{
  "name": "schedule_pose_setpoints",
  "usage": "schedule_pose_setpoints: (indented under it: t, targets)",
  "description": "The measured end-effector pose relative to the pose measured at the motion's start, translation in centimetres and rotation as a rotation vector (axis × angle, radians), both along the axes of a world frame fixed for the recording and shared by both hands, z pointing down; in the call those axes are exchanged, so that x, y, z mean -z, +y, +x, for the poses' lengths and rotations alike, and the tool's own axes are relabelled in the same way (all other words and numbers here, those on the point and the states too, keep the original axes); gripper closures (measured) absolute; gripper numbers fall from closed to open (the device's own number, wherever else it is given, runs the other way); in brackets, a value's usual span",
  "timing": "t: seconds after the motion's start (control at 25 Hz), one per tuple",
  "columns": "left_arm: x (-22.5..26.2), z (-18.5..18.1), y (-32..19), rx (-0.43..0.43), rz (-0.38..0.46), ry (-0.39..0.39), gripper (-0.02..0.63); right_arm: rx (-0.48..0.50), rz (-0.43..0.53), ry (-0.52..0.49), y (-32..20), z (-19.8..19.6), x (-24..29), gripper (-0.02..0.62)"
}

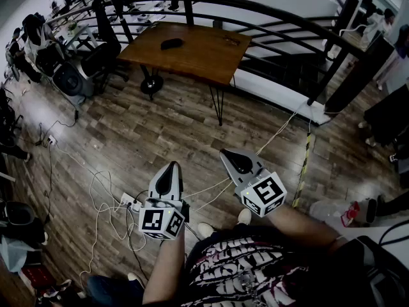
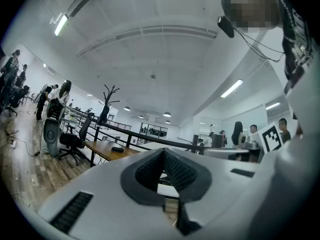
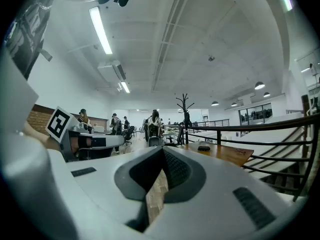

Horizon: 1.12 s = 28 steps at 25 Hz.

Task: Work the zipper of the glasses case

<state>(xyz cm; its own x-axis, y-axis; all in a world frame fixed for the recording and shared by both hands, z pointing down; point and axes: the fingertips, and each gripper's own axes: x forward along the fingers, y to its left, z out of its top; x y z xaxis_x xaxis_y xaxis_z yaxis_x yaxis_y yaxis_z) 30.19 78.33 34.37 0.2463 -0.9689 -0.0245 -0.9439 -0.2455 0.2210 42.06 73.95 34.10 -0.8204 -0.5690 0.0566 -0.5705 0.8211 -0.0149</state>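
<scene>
Though the dark glasses case (image 1: 171, 43) lay on the wooden table (image 1: 211, 56) at twelve o'clock in the head view, the left gripper (image 1: 171, 169) and right gripper (image 1: 227, 155) were well apart from it. The left gripper view showed jaws together on nothing, with the case at nine o'clock of their tips. The right gripper view showed the same, case at three o'clock. Walking up first, then opening the jaws by the zipper, looked wisest.

Dark item (image 1: 171, 43) on table (image 1: 211, 59): too small to identify, surface detail unresolved; only a speck in both gripper views. Shirt (image 1: 243, 270) and left forearm (image 1: 165, 267) cut off at bottom edge. Distant people (image 1: 32, 37) too small to make out.
</scene>
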Motion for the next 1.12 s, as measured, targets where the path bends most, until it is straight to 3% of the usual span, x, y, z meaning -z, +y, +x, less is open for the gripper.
schedule_pose_setpoints:
  t: [0.24, 0.64, 1.12]
  targets:
    - [0.2, -0.5, 1.7, -0.017, -0.004, 0.010, 0.599, -0.005, -0.009, 0.020, 1.9, -0.7, 0.3, 0.603]
    - [0.3, -4.5, 3.5, -0.005, 0.009, 0.038, 0.598, -0.081, -0.046, 0.056, 4.5, -2.2, -0.5, 0.603]
    - [-3.0, -6.8, 3.4, 0.011, -0.074, 0.084, 0.598, -0.070, -0.095, 0.085, 4.2, -4.6, -2.2, 0.604]
